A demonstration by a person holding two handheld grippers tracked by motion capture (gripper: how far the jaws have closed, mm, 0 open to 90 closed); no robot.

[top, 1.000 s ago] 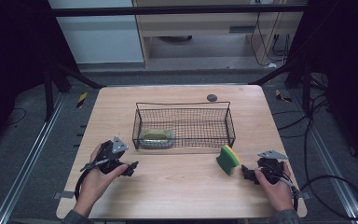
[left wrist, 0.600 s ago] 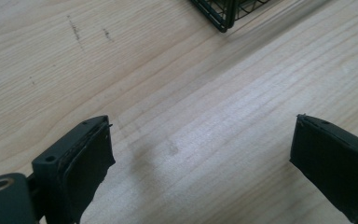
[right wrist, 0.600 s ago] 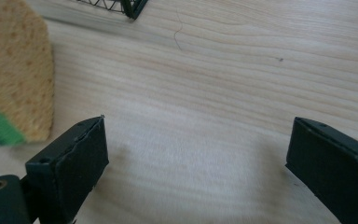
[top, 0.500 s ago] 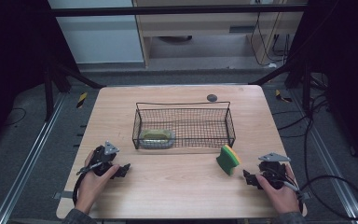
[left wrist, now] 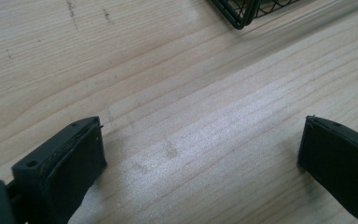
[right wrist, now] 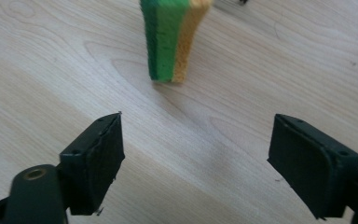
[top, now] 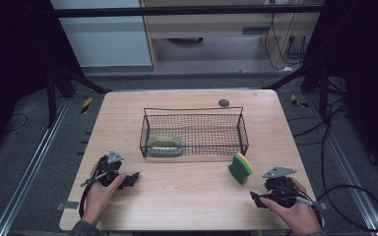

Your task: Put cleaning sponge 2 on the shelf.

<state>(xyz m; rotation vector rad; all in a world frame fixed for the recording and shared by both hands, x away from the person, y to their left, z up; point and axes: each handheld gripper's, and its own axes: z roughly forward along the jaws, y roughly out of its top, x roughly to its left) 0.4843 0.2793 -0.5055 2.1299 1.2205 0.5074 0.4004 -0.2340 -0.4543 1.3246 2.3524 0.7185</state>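
1. Two grippers are on the wooden table point(top: 187, 206), one in each of the person's hands: the left gripper point(top: 133, 178) near the front left corner, the right gripper point(top: 254, 198) near the front right.
2. One sponge point(top: 240, 167) stands on edge on the bare wood, just outside the front right corner of the basket and a little ahead of the right gripper.
3. One black wire basket point(top: 195, 113) sits mid-table, with a single greenish object in a clear wrapper point(top: 166, 145) lying in its front left corner.
4. One small dark round thing point(top: 223, 103) lies just behind the basket; I cannot tell what it is.
5. The sponge point(right wrist: 173, 37) has two layers pressed together, a green scouring side and a yellow foam side, and it stands upright.
6. Both grippers are released, jaws spread wide over bare wood with nothing between them.
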